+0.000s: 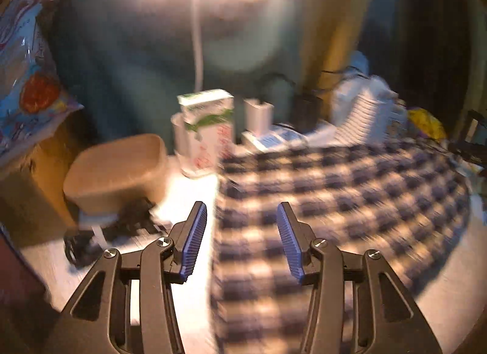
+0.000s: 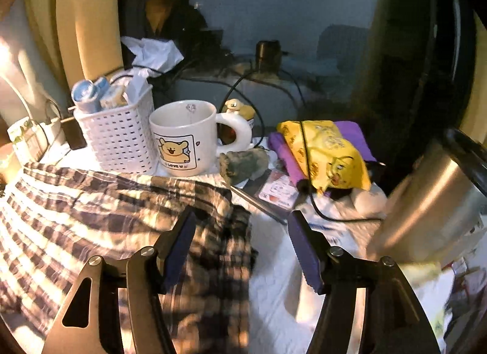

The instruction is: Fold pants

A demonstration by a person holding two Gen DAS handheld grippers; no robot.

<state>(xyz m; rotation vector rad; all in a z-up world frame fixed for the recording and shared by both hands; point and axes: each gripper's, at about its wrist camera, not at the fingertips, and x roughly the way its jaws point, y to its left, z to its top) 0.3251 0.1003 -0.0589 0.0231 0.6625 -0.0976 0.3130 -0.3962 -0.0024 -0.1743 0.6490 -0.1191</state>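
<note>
Left wrist view, blurry: your left gripper [image 1: 242, 221] is spread wide, empty, straddling the left edge of the plaid pants [image 1: 334, 195] lying on the table [image 1: 188, 189]. Your right gripper [image 2: 242, 229] is also spread, over the opposite edge, likely lining up a two-handed fold grab.

In the right wrist view, the pants [image 2: 100, 217] fill the lower left, with the basket [image 2: 121, 140] and mug [image 2: 185, 137] behind them and the snack bag [image 2: 328, 153] at centre right.
</note>
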